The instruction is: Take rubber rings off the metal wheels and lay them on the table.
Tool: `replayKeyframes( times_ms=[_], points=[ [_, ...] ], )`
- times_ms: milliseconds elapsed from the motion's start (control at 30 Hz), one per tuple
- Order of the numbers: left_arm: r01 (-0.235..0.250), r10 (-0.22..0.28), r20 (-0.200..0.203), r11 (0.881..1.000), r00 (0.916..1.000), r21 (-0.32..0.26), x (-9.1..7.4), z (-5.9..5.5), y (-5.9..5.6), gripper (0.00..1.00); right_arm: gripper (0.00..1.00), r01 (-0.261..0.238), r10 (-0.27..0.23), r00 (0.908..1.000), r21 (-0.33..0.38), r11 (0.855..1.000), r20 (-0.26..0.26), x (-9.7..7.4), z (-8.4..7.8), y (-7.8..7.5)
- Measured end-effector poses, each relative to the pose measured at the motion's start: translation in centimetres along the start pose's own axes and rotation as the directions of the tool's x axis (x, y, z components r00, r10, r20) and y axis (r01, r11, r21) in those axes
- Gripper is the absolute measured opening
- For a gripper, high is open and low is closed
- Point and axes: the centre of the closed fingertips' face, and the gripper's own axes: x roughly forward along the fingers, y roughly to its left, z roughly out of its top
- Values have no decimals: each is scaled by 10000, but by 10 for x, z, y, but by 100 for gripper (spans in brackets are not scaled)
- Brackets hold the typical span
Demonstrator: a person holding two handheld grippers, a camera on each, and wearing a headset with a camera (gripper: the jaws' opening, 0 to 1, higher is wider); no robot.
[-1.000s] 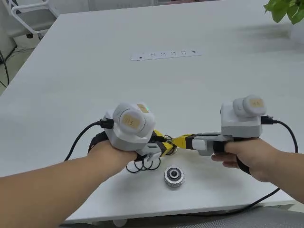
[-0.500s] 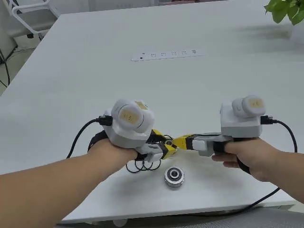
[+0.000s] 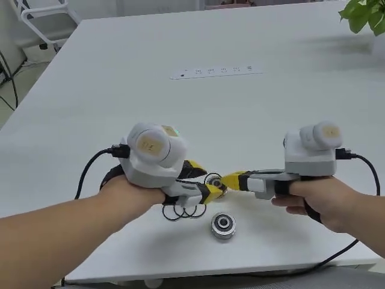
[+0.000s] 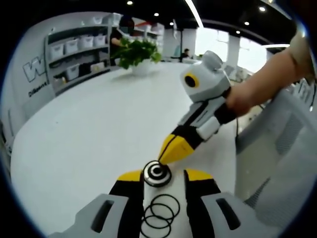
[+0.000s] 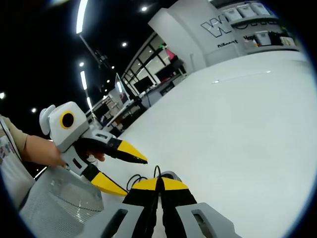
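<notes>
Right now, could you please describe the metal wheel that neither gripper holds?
Start at the white table's front edge, below the left gripper and right gripper. The metal wheel lies there alone, beside loose black rubber rings; the other wheel sits between the left gripper's jaws.

White bench point(image 3: 120, 90). Nr front edge: few black rings point(image 3: 186, 211) lying flat, overlapping in a cluster. Metal wheel point(image 3: 223, 226) just to their right, not touching. Socket strip point(image 3: 216, 71) set in far middle. Plant point(image 3: 364, 15) at far right corner. Black cable point(image 3: 328, 259) across front right.
</notes>
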Motion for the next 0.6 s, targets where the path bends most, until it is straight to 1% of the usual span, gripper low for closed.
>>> replayKeyframes(
  times_ms=[100, 233, 333, 467, 600],
  points=[
    [-3, 3, 35, 10000, 10000, -10, -6, 2, 0, 34, 0, -40, 40, 10000, 4, 10000, 10, 0, 1, 2],
    [32, -31, 214, 10000, 9998, -16, -14, 6, -3, 36, 0, -82, 82, 10000, -42, 10000, -25, 0, 0, 3],
    [67, -66, 269, 10000, 9996, -19, -19, 7, -4, 38, 0, -151, 151, 9999, -46, 9999, -2, -1, 2, 6],
    [57, -57, 294, 10000, 9995, 16, -29, 5, -4, 41, 0, -296, 296, 9995, -47, 9996, 75, -1, 6, 12],
    [-15, 21, 348, 9999, 9994, -170, -41, 2, -1, 42, 0, -441, 441, 9990, -70, 9990, 88, 0, 8, 17]
  ],
)
